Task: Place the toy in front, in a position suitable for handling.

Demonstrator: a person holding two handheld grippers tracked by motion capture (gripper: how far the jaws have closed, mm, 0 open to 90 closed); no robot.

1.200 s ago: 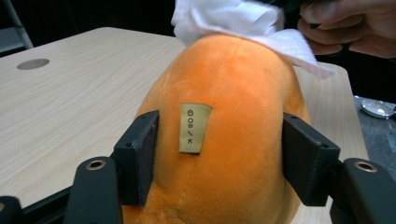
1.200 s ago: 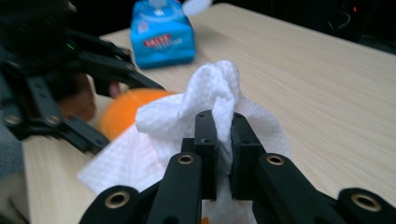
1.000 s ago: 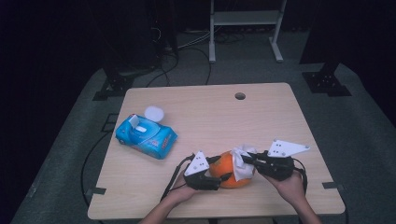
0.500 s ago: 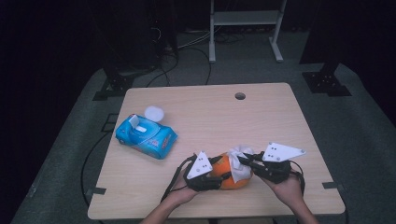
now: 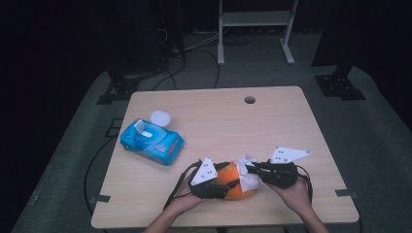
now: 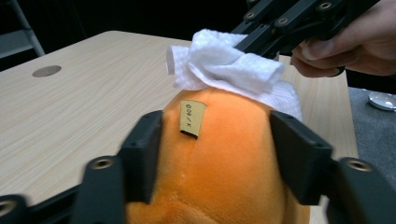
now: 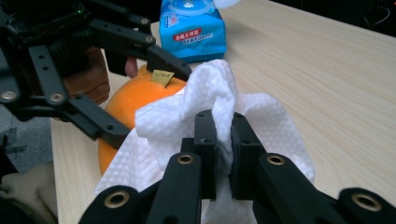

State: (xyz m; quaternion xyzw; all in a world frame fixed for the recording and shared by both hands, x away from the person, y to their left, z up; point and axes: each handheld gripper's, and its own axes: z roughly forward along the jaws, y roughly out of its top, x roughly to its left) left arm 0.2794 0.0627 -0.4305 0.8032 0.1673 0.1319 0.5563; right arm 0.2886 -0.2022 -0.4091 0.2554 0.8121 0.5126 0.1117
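An orange plush toy [image 5: 232, 174] with a small paper tag lies near the table's front edge. My left gripper [image 5: 224, 188] comes from the left. Its pads sit against the toy's two sides [image 6: 224, 158], and its jaws have just been opening with the toy still between them. My right gripper [image 5: 252, 170] comes from the right, shut on a bunched white wipe [image 7: 210, 88]. The wipe [image 6: 224, 70] rests on top of the toy [image 7: 130, 95]. In the right gripper view, the pinch [image 7: 223, 126] is on a fold of the wipe.
A blue wet-wipe pack [image 5: 151, 142] with its lid flipped up lies on the left of the wooden table [image 5: 272, 126]. A white round piece [image 5: 160, 117] sits behind it, and a cable hole [image 5: 249, 100] is at the back. Cables trail on the floor.
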